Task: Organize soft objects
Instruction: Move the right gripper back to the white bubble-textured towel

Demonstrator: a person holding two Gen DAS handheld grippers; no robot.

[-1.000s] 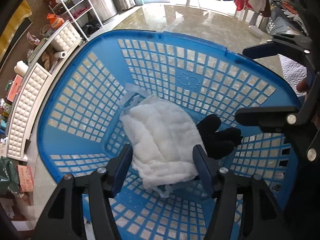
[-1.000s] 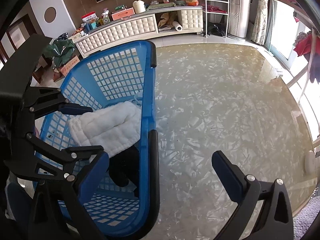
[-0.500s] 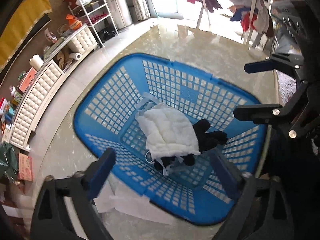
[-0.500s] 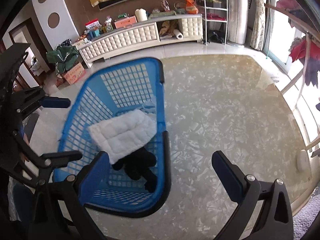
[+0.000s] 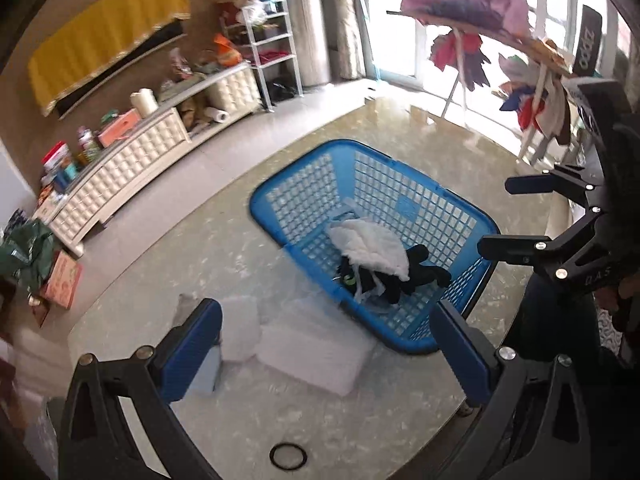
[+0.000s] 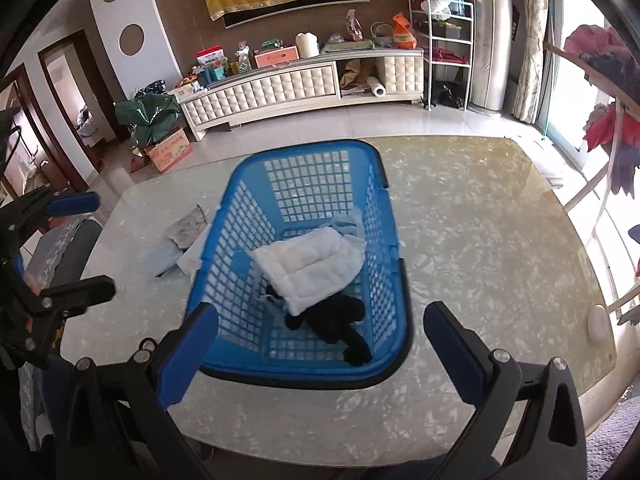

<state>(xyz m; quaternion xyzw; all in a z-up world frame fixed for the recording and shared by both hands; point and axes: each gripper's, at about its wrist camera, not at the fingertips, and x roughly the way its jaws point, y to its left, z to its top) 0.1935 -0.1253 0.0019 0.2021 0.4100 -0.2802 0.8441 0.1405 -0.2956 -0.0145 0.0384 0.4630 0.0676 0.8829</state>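
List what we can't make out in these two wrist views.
- Black item in the basket: partly under the white cloth, right view; its shape is unclear.
- Folded cloths outside the basket: overexposed and blurred, left view; count unclear.
- Same cloths, right view: partly behind the basket wall.

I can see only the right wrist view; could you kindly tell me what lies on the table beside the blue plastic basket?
Observer: A large white folded cloth lies by one corner of the blue plastic lattice basket, mostly hidden from you.
Operator: Thank you. Is anything else loose on the table?
Observer: Yes, a thin black ring lies flat on the marble-patterned table, in front of the left gripper, whose jaws are open and empty.
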